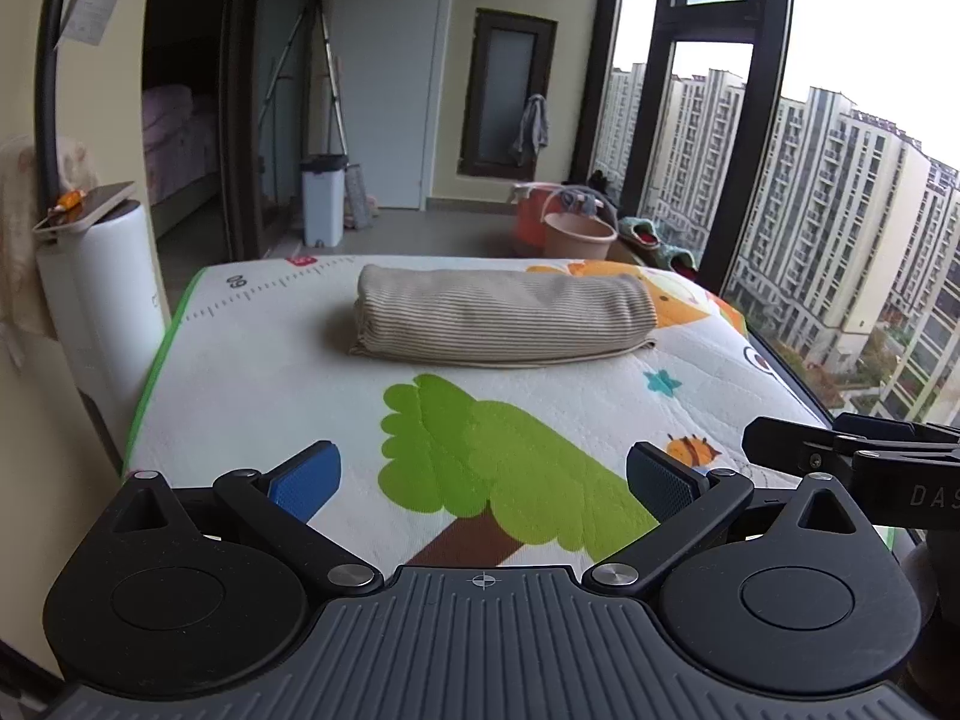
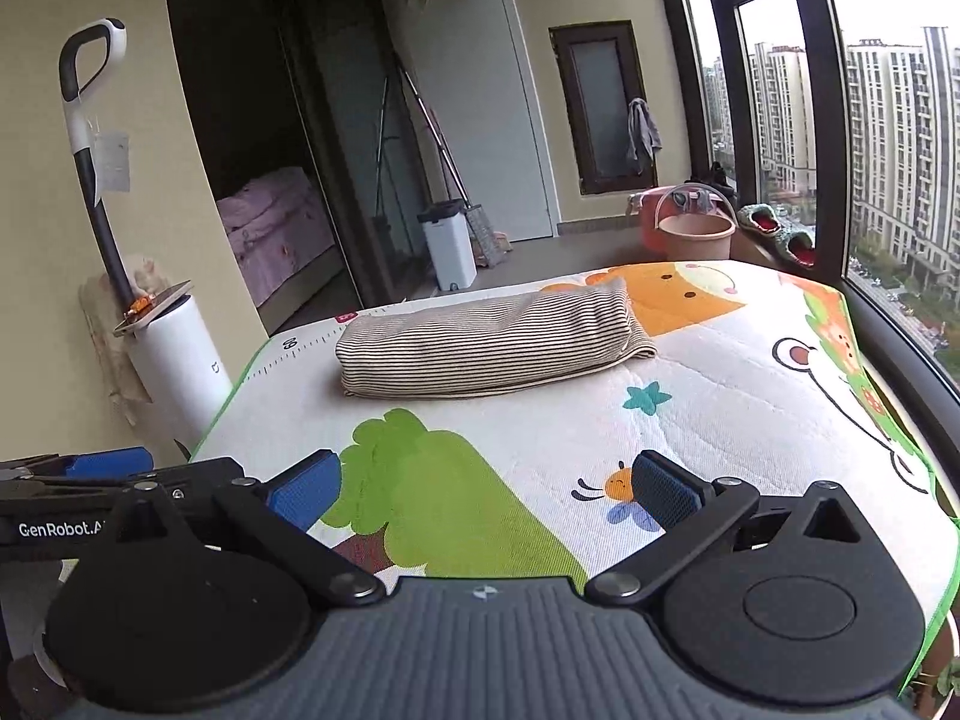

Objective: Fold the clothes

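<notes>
Balcony floor and tall windows lie beyond my cartoon-printed play mat (image 1: pixel 252 372), where the striped garment (image 1: pixel 501 317) sits folded at the far middle. Both my left claw (image 1: pixel 483 483) and right claw (image 2: pixel 486 489) hang released, well short of it. I'd judge only tidying remains: press gently, don't drag. Only the right view shows the white vacuum handle (image 2: pixel 90 60).

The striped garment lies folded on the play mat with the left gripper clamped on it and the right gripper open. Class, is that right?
Not quite: the left gripper is open and holds nothing, as the left wrist view shows. The striped garment does lie folded on the play mat, and the right gripper is open.
</notes>
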Motion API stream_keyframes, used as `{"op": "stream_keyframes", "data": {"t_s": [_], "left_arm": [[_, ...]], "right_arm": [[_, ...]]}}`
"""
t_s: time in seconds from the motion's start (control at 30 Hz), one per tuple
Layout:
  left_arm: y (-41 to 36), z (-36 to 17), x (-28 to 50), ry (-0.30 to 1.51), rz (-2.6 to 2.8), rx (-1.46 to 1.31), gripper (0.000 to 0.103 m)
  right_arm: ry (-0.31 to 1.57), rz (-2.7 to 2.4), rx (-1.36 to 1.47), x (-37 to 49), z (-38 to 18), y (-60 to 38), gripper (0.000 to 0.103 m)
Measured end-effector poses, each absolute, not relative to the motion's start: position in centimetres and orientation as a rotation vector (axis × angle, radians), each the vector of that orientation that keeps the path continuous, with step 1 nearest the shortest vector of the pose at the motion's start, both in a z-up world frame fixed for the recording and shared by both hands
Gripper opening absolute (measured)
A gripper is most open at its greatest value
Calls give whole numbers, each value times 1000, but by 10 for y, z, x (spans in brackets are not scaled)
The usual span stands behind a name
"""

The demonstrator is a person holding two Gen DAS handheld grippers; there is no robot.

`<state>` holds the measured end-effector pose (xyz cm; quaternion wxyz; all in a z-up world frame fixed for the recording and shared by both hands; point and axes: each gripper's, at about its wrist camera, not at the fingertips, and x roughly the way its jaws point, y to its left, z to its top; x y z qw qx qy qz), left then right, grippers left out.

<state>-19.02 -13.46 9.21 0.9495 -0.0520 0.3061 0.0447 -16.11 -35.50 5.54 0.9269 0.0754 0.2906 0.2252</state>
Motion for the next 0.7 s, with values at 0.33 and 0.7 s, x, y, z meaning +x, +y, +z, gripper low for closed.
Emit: {"op": "stream_keyframes", "data": {"t_s": [0.33, 0.7], "left_arm": [[-135, 85, -190, 650, 87, -116, 103], [-136, 85, -191, 646, 83, -123, 103]], "right_arm": [[611, 475, 140, -161, 53, -353, 103], [622, 477, 144, -158, 50, -352, 103]]}}
